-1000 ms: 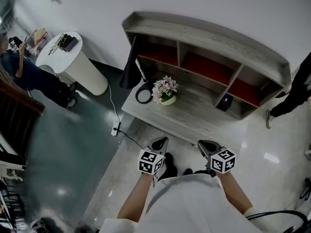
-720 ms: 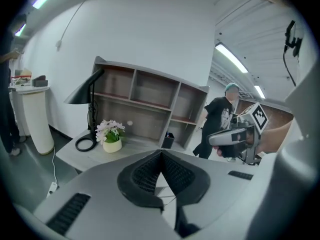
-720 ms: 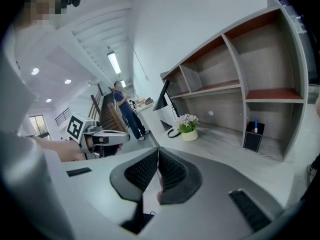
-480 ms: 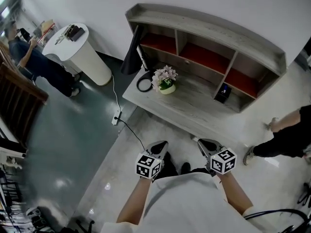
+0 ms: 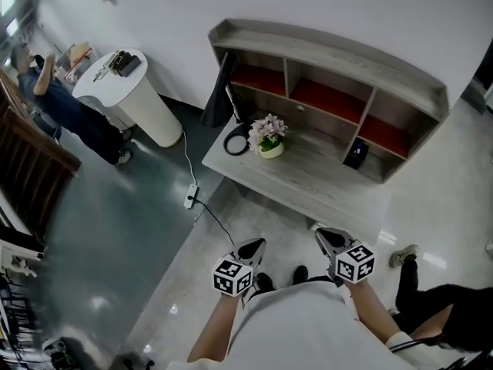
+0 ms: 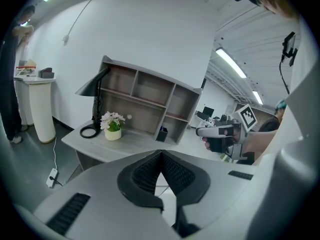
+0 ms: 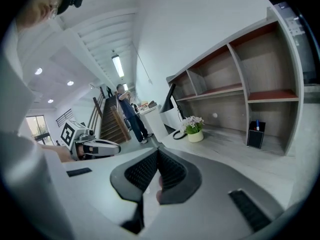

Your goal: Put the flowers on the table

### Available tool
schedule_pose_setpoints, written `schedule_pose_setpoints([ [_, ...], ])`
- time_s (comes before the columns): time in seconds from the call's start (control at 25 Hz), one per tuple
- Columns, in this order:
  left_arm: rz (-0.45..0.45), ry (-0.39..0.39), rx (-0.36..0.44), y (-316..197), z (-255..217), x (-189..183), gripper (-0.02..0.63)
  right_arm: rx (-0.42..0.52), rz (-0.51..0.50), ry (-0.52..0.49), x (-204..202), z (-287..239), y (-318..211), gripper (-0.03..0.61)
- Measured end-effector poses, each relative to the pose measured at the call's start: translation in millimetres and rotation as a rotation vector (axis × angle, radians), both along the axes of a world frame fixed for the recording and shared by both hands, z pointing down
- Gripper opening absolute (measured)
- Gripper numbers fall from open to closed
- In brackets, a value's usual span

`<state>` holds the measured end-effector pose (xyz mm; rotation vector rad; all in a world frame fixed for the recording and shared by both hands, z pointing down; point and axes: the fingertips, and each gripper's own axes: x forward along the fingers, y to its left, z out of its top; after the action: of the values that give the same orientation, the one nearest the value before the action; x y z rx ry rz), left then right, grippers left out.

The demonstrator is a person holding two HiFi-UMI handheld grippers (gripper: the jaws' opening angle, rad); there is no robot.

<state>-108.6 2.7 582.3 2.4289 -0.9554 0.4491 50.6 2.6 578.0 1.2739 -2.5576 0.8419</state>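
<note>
A small pot of pale pink flowers [image 5: 266, 136] stands on the grey desk [image 5: 308, 179], near its left end; it also shows as the flowers [image 6: 112, 125] in the left gripper view and the flowers [image 7: 193, 127] in the right gripper view. Both grippers hang well short of the desk, over the floor. My left gripper [image 5: 252, 248] has its jaws together with nothing between them. My right gripper [image 5: 329, 238] is likewise shut and holds nothing.
A shelf unit with red-floored compartments [image 5: 331, 83] tops the desk. A black lamp [image 5: 219, 99] and a black ring [image 5: 236, 144] sit at its left end, a dark pen holder [image 5: 354, 153] at the right. A white round stand [image 5: 131, 95] and a person [image 5: 58, 106] are left; another person's legs [image 5: 431, 303] are right.
The view has drifted back from the desk and a little left. A person at the right has walked from beside the desk down to the lower right. Both grippers stay shut.
</note>
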Motion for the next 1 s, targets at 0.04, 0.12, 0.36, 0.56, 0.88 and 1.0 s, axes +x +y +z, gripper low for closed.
schedule_pose_setpoints([
  [0.04,0.004,0.002,0.001,1.3,-1.8,-3.1,0.011,0.001,0.007,-0.007,-2.8,-2.1,1.8,0.017],
  [0.12,0.010,0.009,0.005,2.1,-4.7,-7.6,0.011,0.005,0.016,-0.015,-7.7,-5.2,3.6,0.017],
  [0.36,0.019,0.032,0.012,1.5,-8.8,-16.3,0.011,0.011,0.033,-0.021,-17.4,-11.0,0.0,0.017],
  [0.56,0.023,0.040,0.020,-2.6,-11.3,-22.9,0.011,0.020,0.053,-0.019,-20.6,-13.6,-5.2,0.017],
  [0.88,0.036,0.048,0.031,-9.5,-17.5,-26.9,0.011,0.024,0.058,-0.017,-29.2,-17.3,-6.3,0.017],
  [1.0,0.040,0.048,0.028,-8.9,-16.6,-28.0,0.011,0.024,0.060,-0.018,-31.4,-18.2,-5.9,0.017],
])
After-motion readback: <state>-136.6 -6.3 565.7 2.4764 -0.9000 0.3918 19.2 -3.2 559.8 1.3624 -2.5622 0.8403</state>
